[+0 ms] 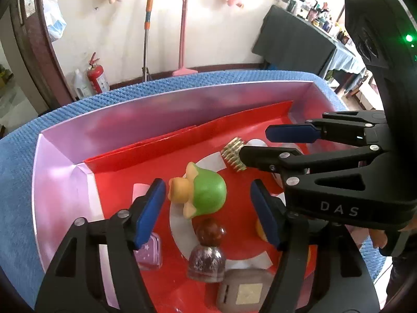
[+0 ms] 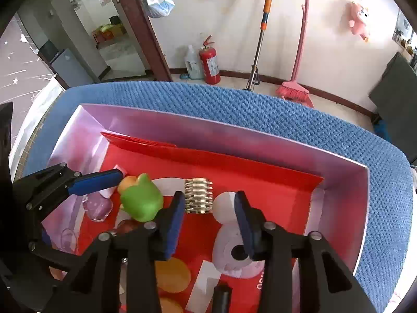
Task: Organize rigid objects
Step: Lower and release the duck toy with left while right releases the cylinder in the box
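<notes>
From the left wrist, the left gripper (image 1: 208,208) is hanging released over the green toy (image 1: 206,193), which is lying in the red-lined box (image 1: 65,172). From the right wrist, the right gripper (image 2: 209,220) is standing unclenched, holding nothing, above the white toy (image 2: 229,234) beside the gold ridged cylinder (image 2: 198,195).

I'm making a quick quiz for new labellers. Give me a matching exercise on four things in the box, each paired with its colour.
Things:
1. toy duck
2. ridged spool
3. small square bottle
4. camera-shaped toy

Colours:
A. white
B. green with an orange beak
C. shiny gold
D. pale purple with stars

Pairs: 1-B, 2-C, 3-D, 4-A
</notes>
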The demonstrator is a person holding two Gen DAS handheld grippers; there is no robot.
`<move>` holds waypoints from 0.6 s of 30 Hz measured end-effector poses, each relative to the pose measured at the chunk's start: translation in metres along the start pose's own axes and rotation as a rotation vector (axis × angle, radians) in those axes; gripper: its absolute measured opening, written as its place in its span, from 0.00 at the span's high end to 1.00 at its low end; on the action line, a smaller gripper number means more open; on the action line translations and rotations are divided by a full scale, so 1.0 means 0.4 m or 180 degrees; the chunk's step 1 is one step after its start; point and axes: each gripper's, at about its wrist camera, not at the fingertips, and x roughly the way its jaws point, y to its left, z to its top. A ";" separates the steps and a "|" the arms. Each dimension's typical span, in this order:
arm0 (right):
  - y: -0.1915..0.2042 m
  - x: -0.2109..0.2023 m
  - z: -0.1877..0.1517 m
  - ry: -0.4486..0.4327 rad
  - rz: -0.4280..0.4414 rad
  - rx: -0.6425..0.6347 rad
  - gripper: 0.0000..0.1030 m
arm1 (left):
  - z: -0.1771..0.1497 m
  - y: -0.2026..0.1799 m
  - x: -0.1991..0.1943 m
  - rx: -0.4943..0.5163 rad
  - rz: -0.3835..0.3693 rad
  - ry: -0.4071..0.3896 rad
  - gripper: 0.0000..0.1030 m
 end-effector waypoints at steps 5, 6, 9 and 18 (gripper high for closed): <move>0.002 -0.046 -0.005 -0.0091 -0.0025 0.0038 0.55 | -0.012 -0.004 -0.043 -0.0043 -0.0020 -0.0100 0.34; 0.005 -0.058 -0.008 -0.0115 -0.0033 0.0046 0.54 | -0.015 -0.005 -0.052 -0.0049 -0.0015 -0.0116 0.34; 0.015 -0.101 -0.022 -0.0211 -0.0080 0.0049 0.49 | -0.032 -0.013 -0.089 -0.0056 0.0020 -0.0200 0.34; 0.061 -0.240 -0.088 -0.0553 -0.0196 0.0058 0.33 | -0.100 -0.032 -0.220 -0.0094 0.0199 -0.0646 0.24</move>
